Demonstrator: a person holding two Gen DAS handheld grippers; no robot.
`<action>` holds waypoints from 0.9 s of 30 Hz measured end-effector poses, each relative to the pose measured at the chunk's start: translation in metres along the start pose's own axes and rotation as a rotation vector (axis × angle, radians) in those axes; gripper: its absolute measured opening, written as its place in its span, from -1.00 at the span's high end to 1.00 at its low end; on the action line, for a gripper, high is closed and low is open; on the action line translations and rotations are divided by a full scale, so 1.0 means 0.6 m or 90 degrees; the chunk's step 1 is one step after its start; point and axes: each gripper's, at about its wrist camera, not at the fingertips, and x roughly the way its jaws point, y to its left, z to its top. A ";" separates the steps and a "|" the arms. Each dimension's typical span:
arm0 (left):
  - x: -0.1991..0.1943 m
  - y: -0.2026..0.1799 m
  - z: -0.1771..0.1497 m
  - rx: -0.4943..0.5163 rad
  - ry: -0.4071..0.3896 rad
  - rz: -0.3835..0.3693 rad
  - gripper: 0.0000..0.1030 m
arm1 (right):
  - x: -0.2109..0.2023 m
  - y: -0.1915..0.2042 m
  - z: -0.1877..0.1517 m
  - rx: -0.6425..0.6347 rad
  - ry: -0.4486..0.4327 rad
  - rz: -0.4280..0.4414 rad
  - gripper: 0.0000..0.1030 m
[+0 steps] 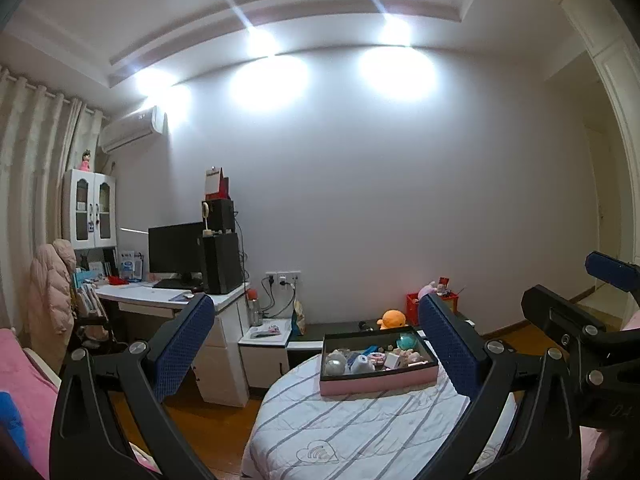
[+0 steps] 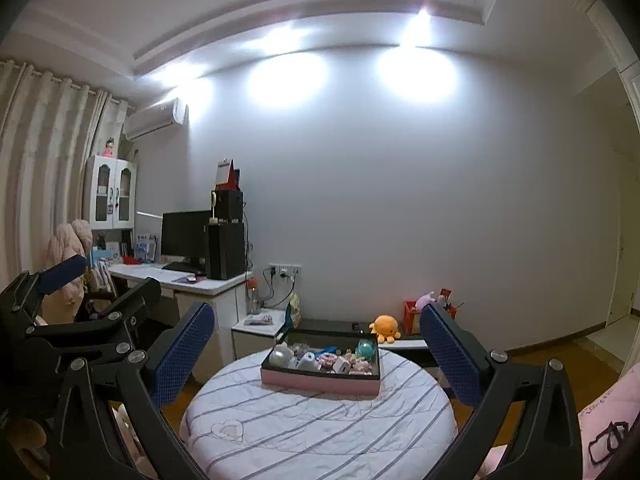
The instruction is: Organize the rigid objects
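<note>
- Nearest to me, the left gripper hangs above the round table with its blue-padded fingers wide apart, holding nothing.
- The right gripper is level with it, its fingers spread just as wide and also empty.
- The table wears a white cloth with grey stripes, and its near half is bare.
- On the far half sits the pink tray, dark-lined, with its long side towards the grippers.
- The tray is full of small rigid objects: a pale dome at the left end, a white cylinder just beside it, a white cube, a teal ball at the far right corner, and pink and blue bits too small to tell.
- Behind the table, a low dark bench holds an orange plush and a red crate.
- Further left, a white desk carries a monitor and a black computer tower.
- A padded pink coat is draped over a chair at the desk.
</note>
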 end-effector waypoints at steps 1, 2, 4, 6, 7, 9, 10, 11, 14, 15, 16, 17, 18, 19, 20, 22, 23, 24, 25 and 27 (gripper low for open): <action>-0.003 0.002 0.002 0.000 -0.002 0.004 -1.00 | -0.002 0.002 0.001 0.000 -0.002 0.000 -1.00; -0.004 0.002 0.002 0.000 -0.001 0.006 -1.00 | -0.003 0.004 0.003 -0.001 -0.003 0.001 -1.00; -0.005 0.004 0.003 -0.001 -0.002 0.007 -1.00 | -0.004 0.007 0.004 -0.005 -0.004 0.001 -1.00; -0.006 0.006 0.003 -0.002 -0.003 0.006 -1.00 | -0.011 0.009 0.004 -0.006 -0.008 0.002 -1.00; -0.008 0.008 0.003 -0.002 -0.005 0.008 -1.00 | -0.012 0.010 0.004 -0.007 -0.009 0.001 -1.00; -0.010 0.008 0.004 -0.001 -0.007 0.010 -1.00 | -0.018 0.011 0.004 -0.008 -0.010 -0.002 -1.00; -0.010 0.006 0.003 0.000 -0.009 0.010 -1.00 | -0.019 0.005 -0.001 -0.009 -0.015 -0.002 -1.00; -0.012 0.005 0.004 0.000 -0.011 0.010 -1.00 | -0.020 0.005 -0.001 -0.010 -0.015 -0.003 -1.00; -0.015 0.005 0.002 -0.002 -0.012 0.007 -1.00 | -0.022 0.008 0.000 -0.011 -0.018 -0.003 -1.00; -0.014 0.003 0.001 -0.003 -0.012 0.007 -1.00 | -0.024 0.008 -0.001 -0.011 -0.019 -0.004 -1.00; -0.014 -0.001 0.002 -0.002 -0.012 0.008 -1.00 | -0.025 0.009 -0.001 -0.013 -0.019 -0.006 -1.00; -0.014 -0.001 0.002 -0.002 -0.014 0.008 -1.00 | -0.026 0.010 -0.001 -0.015 -0.020 -0.008 -1.00; -0.015 -0.001 0.002 -0.002 -0.015 0.008 -1.00 | -0.027 0.010 -0.001 -0.016 -0.020 -0.009 -1.00; -0.015 -0.001 0.002 -0.002 -0.012 0.008 -1.00 | -0.032 0.011 -0.002 -0.016 -0.020 -0.010 -1.00; -0.016 -0.001 0.001 -0.002 -0.013 0.008 -1.00 | -0.031 0.011 -0.002 -0.017 -0.019 -0.010 -1.00; -0.016 -0.002 0.002 -0.003 -0.014 0.010 -1.00 | -0.033 0.011 -0.001 -0.016 -0.021 -0.011 -1.00; -0.016 -0.002 0.002 -0.003 -0.016 0.010 -1.00 | -0.033 0.011 -0.002 -0.016 -0.020 -0.011 -1.00; -0.016 -0.002 0.003 -0.005 -0.017 0.010 -1.00 | -0.032 0.012 -0.001 -0.016 -0.021 -0.010 -1.00; -0.018 -0.002 0.002 -0.005 -0.017 0.008 -1.00 | -0.032 0.012 -0.001 -0.016 -0.022 -0.011 -1.00; -0.017 -0.003 0.002 -0.009 -0.019 0.006 -1.00 | -0.033 0.012 -0.001 -0.014 -0.022 -0.011 -1.00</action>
